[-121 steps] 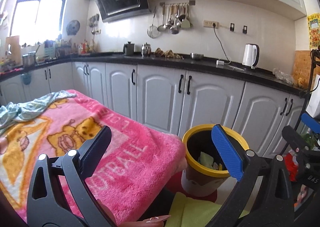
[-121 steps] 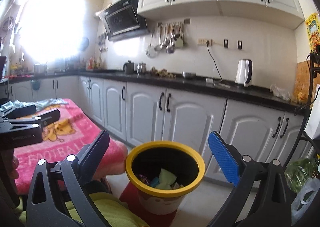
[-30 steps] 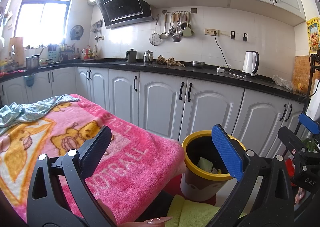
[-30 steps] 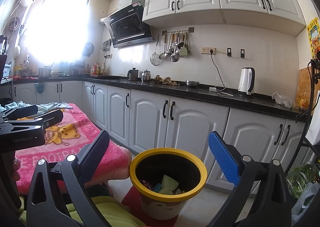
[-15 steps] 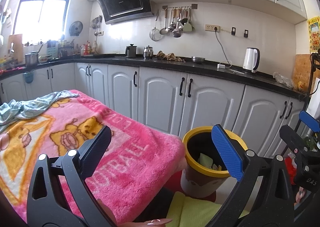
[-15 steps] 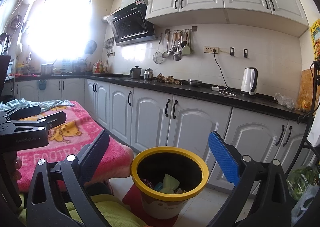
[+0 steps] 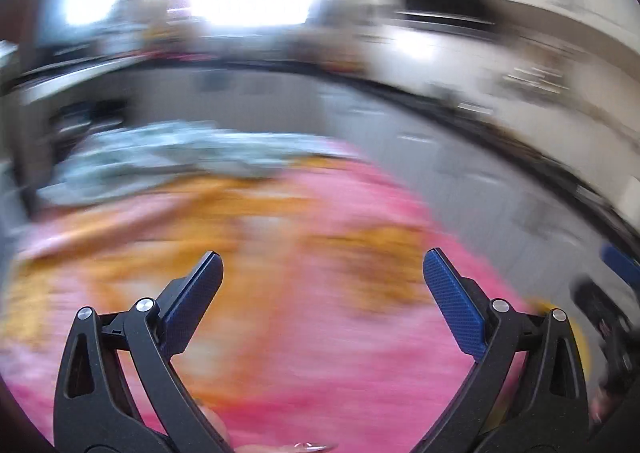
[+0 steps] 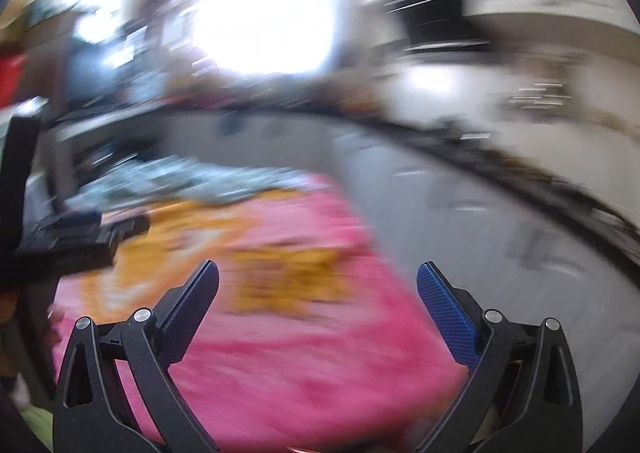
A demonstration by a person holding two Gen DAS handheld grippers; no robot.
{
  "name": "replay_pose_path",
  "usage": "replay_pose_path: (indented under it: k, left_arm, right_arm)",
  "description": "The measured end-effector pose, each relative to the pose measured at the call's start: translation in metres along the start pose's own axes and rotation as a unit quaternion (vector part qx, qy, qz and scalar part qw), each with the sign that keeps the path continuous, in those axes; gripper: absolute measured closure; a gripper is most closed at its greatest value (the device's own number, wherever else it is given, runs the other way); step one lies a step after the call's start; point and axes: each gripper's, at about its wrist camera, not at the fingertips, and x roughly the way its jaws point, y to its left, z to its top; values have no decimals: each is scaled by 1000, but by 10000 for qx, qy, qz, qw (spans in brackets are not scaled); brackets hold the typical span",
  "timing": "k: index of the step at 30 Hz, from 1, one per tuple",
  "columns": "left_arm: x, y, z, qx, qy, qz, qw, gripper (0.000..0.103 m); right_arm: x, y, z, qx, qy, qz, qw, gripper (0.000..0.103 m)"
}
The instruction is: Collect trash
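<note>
I am holding my left tongs (image 7: pixel 322 267) released, nothing between the blue ridged pads, and my right tongs (image 8: pixel 318 279) released too, gripping nothing. Both views are smearing badly. Ahead of and under both tongs a fluffy pink blanket (image 7: pixel 320 369) with orange figures is lying, with a crumpled pale green cloth (image 7: pixel 168 159) at its far end. Right of my left tongs a yellow bin rim (image 7: pixel 578 337) is peeking past the blanket edge; I cannot tell its contents. Grey cabinet fronts (image 8: pixel 460 213) are curving away to the right.
</note>
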Motion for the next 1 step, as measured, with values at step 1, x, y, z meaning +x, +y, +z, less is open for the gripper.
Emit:
replay_pose_path:
  k: [1]
  left_arm:
    - [12,39,5,-190,207,595,9978,11]
  right_arm:
    - [27,28,11,-134,155,415,9989,6]
